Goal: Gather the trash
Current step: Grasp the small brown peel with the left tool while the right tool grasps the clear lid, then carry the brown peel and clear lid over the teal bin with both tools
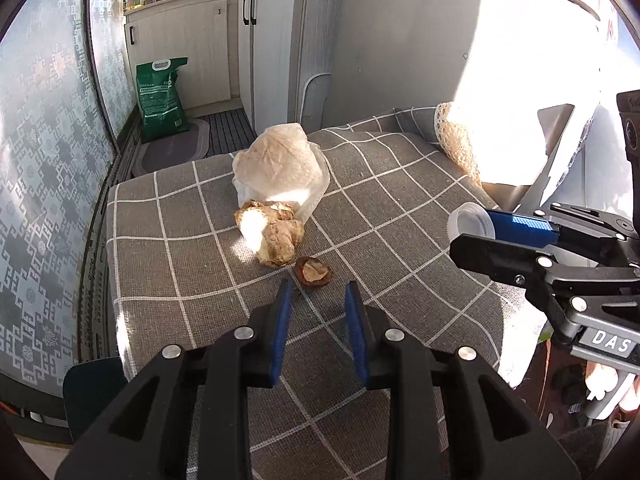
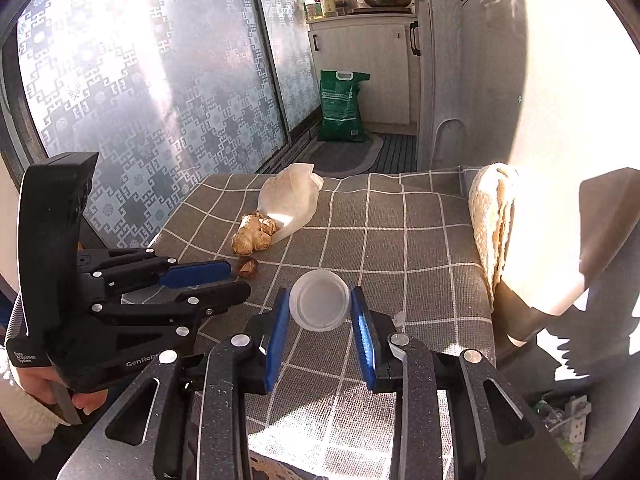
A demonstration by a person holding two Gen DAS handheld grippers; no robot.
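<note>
On the grey checked tablecloth (image 1: 400, 184) lies a brown nut shell (image 1: 314, 272) (image 2: 246, 266), with knobbly ginger pieces (image 1: 272, 236) (image 2: 254, 236) behind it and a crumpled clear plastic bag (image 1: 280, 168) (image 2: 292, 196) beyond those. My left gripper (image 1: 318, 292) (image 2: 239, 279) is open and empty, its tips just short of the shell. My right gripper (image 2: 320, 294) (image 1: 471, 231) is shut on a translucent plastic cup (image 2: 320, 300) (image 1: 470, 222), held above the cloth to the right of the shell.
A lace cloth (image 1: 456, 140) hangs over the table's far right corner in strong sunlight. Patterned glass doors (image 2: 160, 92) run along the left side. A green sack (image 1: 162, 96) stands on the floor by white cabinets (image 1: 264, 40) beyond the table.
</note>
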